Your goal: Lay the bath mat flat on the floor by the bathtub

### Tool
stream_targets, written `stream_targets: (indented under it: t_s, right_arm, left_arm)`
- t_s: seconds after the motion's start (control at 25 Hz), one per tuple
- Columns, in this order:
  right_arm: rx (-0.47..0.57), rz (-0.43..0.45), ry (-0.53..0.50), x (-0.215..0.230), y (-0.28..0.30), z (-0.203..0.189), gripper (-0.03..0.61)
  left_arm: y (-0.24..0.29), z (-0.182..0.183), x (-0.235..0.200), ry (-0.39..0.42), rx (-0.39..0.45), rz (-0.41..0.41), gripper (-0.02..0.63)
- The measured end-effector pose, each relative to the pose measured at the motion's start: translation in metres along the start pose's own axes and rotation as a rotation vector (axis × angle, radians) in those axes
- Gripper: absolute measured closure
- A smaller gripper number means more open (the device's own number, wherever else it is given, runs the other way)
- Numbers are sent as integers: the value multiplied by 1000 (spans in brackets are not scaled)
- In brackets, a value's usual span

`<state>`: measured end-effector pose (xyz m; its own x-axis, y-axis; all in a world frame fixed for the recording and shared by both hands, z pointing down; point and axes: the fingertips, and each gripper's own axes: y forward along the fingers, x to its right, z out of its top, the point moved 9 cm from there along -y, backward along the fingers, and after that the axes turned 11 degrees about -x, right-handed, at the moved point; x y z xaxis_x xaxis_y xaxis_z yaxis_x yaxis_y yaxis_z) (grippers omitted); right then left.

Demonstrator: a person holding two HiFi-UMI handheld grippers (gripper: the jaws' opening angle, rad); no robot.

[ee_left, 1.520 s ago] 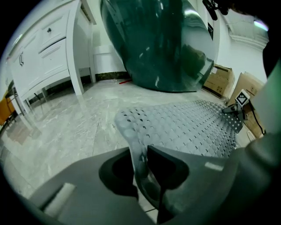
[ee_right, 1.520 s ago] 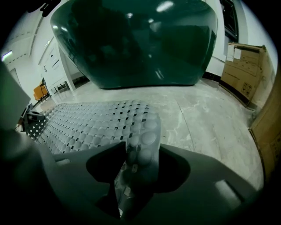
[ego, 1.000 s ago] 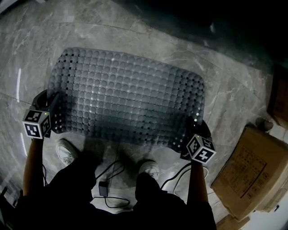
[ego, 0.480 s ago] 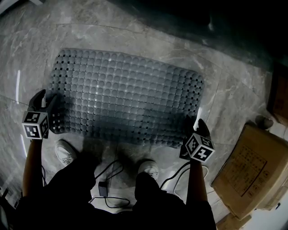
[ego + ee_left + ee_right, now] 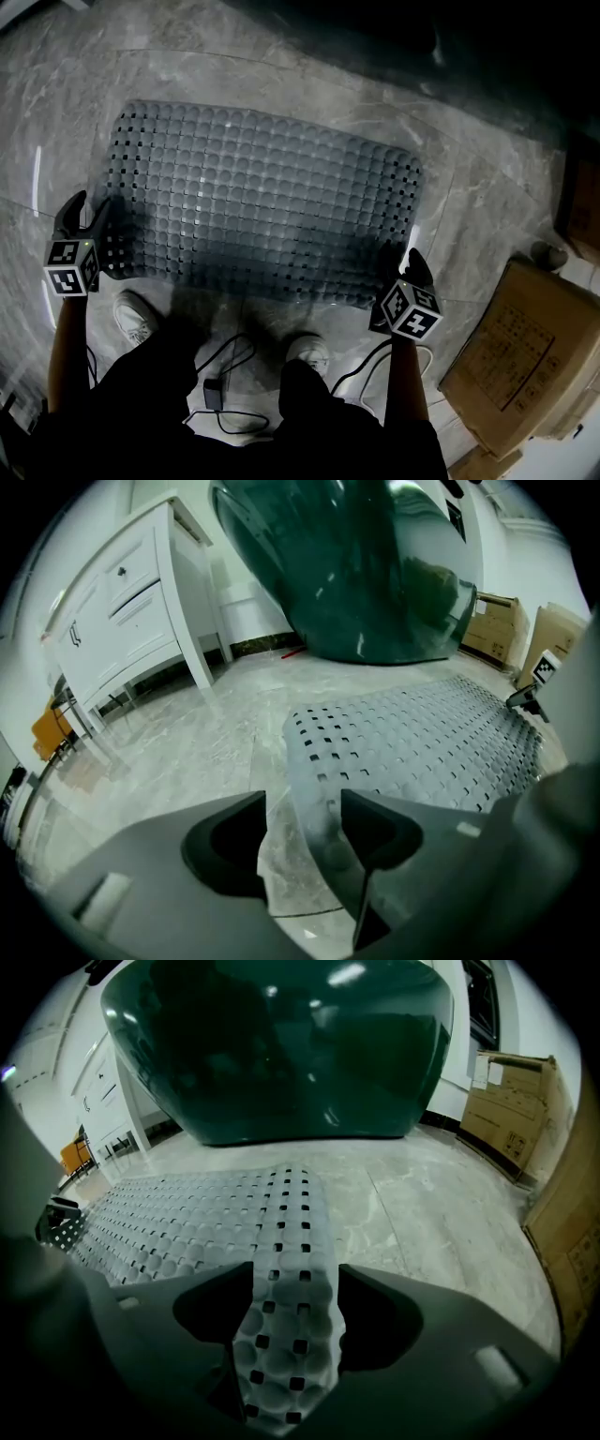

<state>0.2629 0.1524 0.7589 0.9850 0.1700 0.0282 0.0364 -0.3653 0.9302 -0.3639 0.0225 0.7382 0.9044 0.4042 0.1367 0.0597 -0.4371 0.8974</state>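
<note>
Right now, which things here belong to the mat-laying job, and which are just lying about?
Belong to the job: grey perforated rubber bath mat; dark green glossy bathtub; grey marble floor.
Just lying about: brown cardboard box; black cable with adapter; white drawer cabinet.

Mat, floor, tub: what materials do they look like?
Bath mat: likely soft translucent grey plastic or rubber; moulded bubble grid, punched square holes, floor showing through its edge.
Floor: polished grey stone or stone-look tile; veining, grout lines, reflections.
Bathtub: glossy dark green, probably acrylic or enamel; sharp light reflections, exact material unclear.
</note>
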Motion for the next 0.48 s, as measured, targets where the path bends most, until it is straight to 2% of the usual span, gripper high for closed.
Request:
stream_targets:
  t_s: [0.48]
  right_arm:
    - [22,33,-19,-9,0,1,306]
  left_arm:
    - [-5,3,11,24,25,-30,476]
